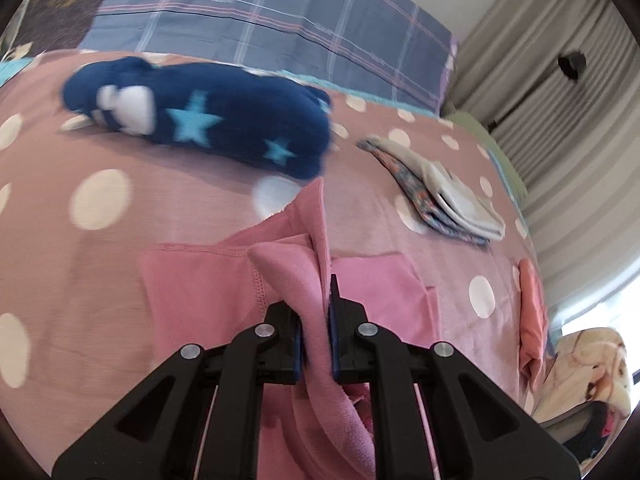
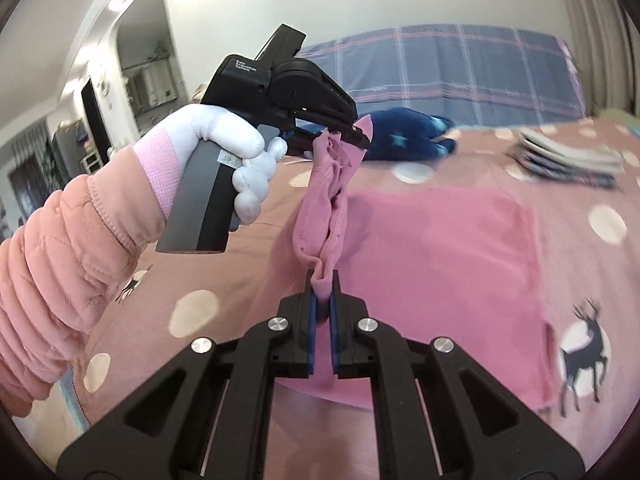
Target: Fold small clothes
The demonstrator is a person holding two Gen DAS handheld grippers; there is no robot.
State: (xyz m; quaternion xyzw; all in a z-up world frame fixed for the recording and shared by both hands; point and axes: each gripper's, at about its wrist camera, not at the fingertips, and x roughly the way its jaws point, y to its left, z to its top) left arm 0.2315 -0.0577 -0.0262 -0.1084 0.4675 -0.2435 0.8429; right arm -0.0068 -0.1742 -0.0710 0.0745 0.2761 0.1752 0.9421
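Observation:
A small pink garment [image 1: 224, 280] lies partly on the polka-dot bed cover, with one edge lifted. My left gripper [image 1: 318, 304] is shut on a bunched fold of it. In the right wrist view the pink garment [image 2: 440, 248] spreads flat to the right, and a lifted strip of it [image 2: 328, 208] hangs stretched between both grippers. My right gripper [image 2: 324, 280] is shut on the near end of that strip. The left gripper [image 2: 360, 136] holds the far end, higher up, in a white-gloved hand [image 2: 224, 140].
A dark blue star-patterned plush item [image 1: 208, 120] lies at the back of the bed. A stack of folded small clothes [image 1: 444, 196] sits at the right. A plaid pillow [image 1: 280, 12] is behind. Curtains [image 1: 560, 100] hang at the right. An orange cloth [image 1: 534, 304] lies at the bed's edge.

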